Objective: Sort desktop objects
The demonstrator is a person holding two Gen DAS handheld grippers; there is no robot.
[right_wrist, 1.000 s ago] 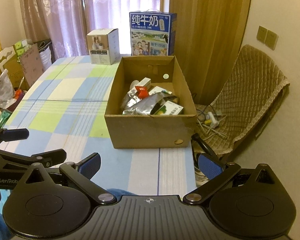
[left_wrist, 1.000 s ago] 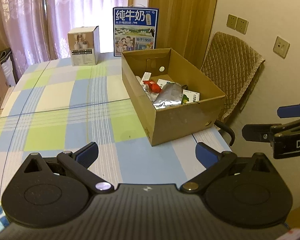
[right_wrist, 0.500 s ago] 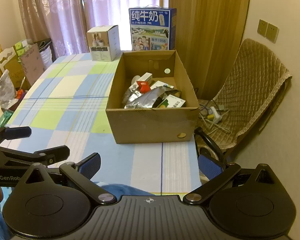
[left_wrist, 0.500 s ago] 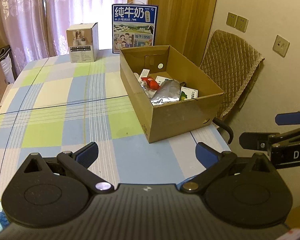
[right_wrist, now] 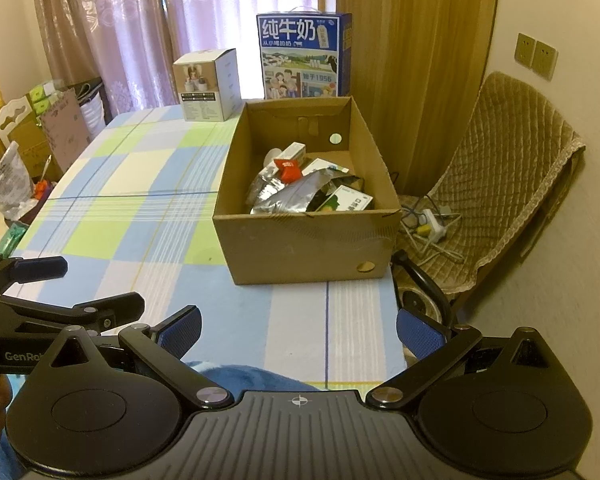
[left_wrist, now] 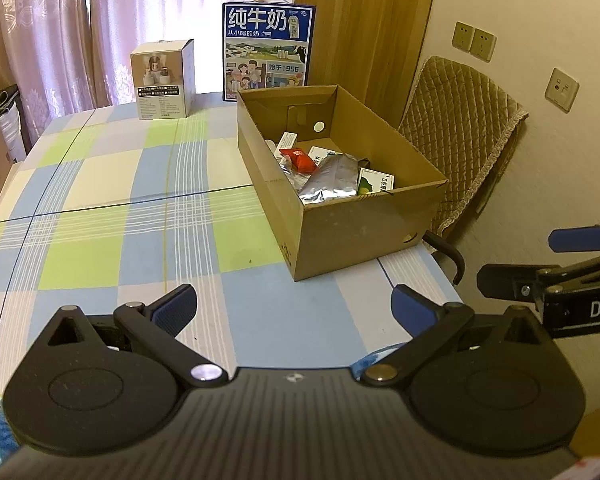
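An open cardboard box [left_wrist: 356,236] [right_wrist: 300,248] stands on the right side of the checked tablecloth [left_wrist: 100,208] [right_wrist: 132,216]. Inside lie a silver foil pouch [left_wrist: 332,178] [right_wrist: 296,196], a red packet [left_wrist: 298,159] [right_wrist: 289,169] and small white cartons [right_wrist: 348,202]. My left gripper [left_wrist: 294,308] hangs open over the table's near edge, nothing between its blue pads. My right gripper [right_wrist: 298,326] is open too, level with the near edge, right of the left one. Each tool shows at the side of the other's view.
At the table's far end stand a blue milk carton case [left_wrist: 268,52] [right_wrist: 302,56] and a small white product box [left_wrist: 164,80] [right_wrist: 208,80]. A quilted chair [left_wrist: 460,132] [right_wrist: 500,184] stands right of the table, with cables on its seat. Bags and boxes [right_wrist: 24,148] crowd the floor at left.
Both grippers have drawn back toward the near edge and lifted a little, so the box looks farther off. Both stay open and empty.
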